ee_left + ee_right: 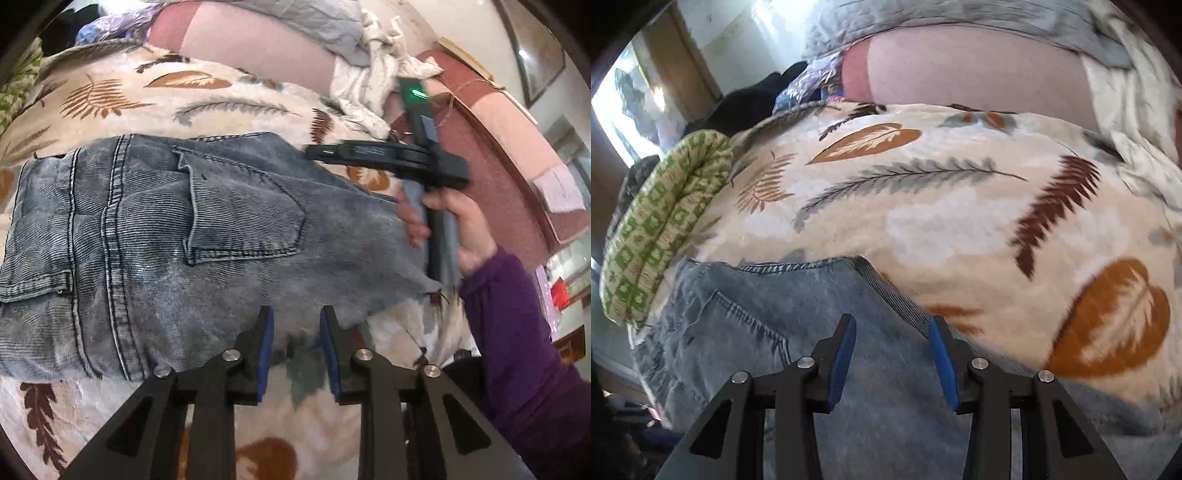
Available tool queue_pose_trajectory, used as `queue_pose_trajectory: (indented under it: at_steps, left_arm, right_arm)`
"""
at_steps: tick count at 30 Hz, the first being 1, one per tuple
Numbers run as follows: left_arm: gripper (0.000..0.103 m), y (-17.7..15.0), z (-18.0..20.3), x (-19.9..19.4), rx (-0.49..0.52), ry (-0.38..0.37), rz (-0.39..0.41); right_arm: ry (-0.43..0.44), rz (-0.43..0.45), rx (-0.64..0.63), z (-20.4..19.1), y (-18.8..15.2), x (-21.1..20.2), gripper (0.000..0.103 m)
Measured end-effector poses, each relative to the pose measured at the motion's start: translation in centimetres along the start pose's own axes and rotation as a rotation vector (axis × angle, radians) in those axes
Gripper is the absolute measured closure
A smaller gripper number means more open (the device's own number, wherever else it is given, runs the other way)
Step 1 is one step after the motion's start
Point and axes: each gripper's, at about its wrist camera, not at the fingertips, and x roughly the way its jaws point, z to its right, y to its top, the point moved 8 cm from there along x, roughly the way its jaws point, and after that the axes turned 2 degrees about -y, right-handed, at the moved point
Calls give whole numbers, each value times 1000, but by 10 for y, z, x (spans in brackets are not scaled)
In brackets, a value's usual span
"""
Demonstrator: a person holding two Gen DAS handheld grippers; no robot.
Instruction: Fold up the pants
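Note:
Faded blue denim pants [177, 236] lie folded on a cream blanket with a leaf print [184, 96], back pocket up, waistband to the left. My left gripper [297, 325] is open and empty just above the near edge of the pants. My right gripper [893, 334] is open and empty over the pants [798, 332], near their far edge. In the left wrist view the right gripper [314, 152] shows at the right end of the pants, held by a hand in a purple sleeve.
A green patterned cloth roll [661, 225] lies left of the pants. Pink pillow [258, 48], grey sheet and a crumpled white cloth [373, 81] lie at the head of the bed. A maroon headboard [498, 177] runs along the right.

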Motion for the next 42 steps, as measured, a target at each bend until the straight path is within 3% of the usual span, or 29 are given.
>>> queue_pose_trajectory:
  at_steps: [6,10,14,19,27,34,42]
  left_arm:
    - [74,-4,10,3,39,-15,-18]
    - [73,-5,16,7,44,-29,-23]
    - [73,-2,15,12,33,-9,-6]
    - [73,0,4,25,-3,51,-9]
    - [73,1,-6,26,-75,37,-17]
    - [73,-6,-4,26,-44,81,-12]
    - [73,-9,1,27,13,104,-4]
  right_arm:
    - [-16,-24,-62,-13,15,23,58]
    - [24,-70,-101,-24,11,36,59]
    - [11,-73,-180,-37,9,38,91]
    - [-71,-30,-196,-36,20,34,101]
    - [-129,27,-148,-28,41,40,101]
    - [-155,22,-128,-21,34,65,101]
    - [-134,108,-66,-22,27,18,92]
